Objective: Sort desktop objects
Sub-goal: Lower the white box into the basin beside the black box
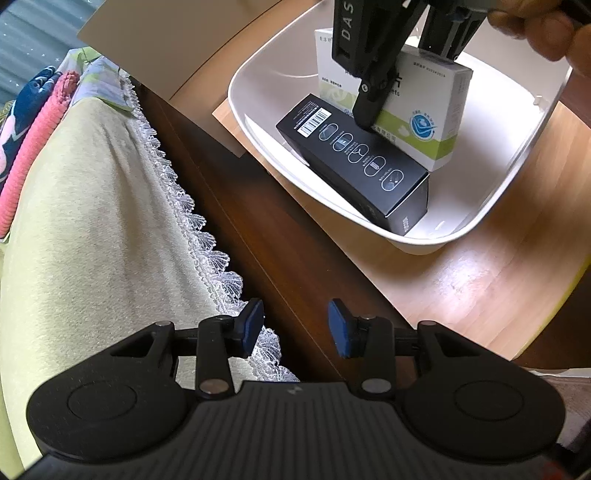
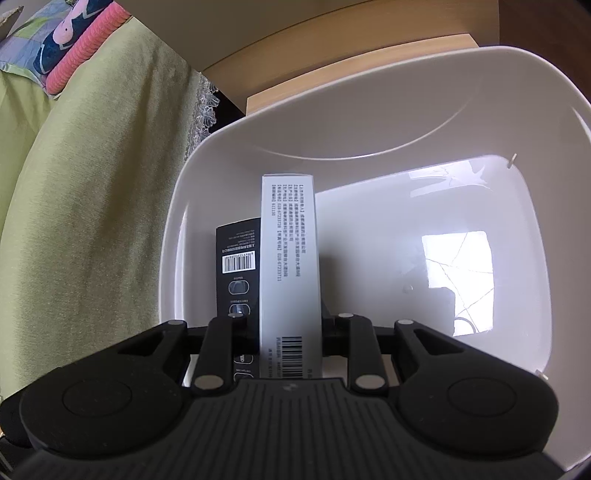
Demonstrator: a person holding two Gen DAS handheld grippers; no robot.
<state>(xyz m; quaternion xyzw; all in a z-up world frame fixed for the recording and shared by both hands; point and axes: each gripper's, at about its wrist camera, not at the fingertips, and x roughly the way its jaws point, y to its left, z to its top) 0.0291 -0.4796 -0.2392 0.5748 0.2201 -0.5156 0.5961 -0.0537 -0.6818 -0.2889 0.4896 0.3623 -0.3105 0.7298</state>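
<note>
Two black fingers of the right gripper (image 2: 290, 325) are pressing against the long sides of a white box (image 2: 288, 266) with green trim, holding it upright on its edge inside a white tub (image 2: 554, 155). Seen from the left wrist camera, one right finger (image 1: 369, 107) is reaching down across the printed face of that white box (image 1: 424, 110), and a hand (image 1: 546, 33) is gripping the tool from above. Just beside the white box and touching it, a black box (image 1: 362, 166) with a barcode and a row of white icons is lying tilted in the tub, one end lower than the other. The left gripper (image 1: 295, 325) is hovering apart from the tub (image 1: 517, 162) with its blue-padded fingers (image 1: 338, 326) spread wide and holding nothing. The tub is sitting on a light wooden table (image 1: 480, 280), and a pale green cloth (image 1: 92, 221) with a lace edge is lying to the left.
</note>
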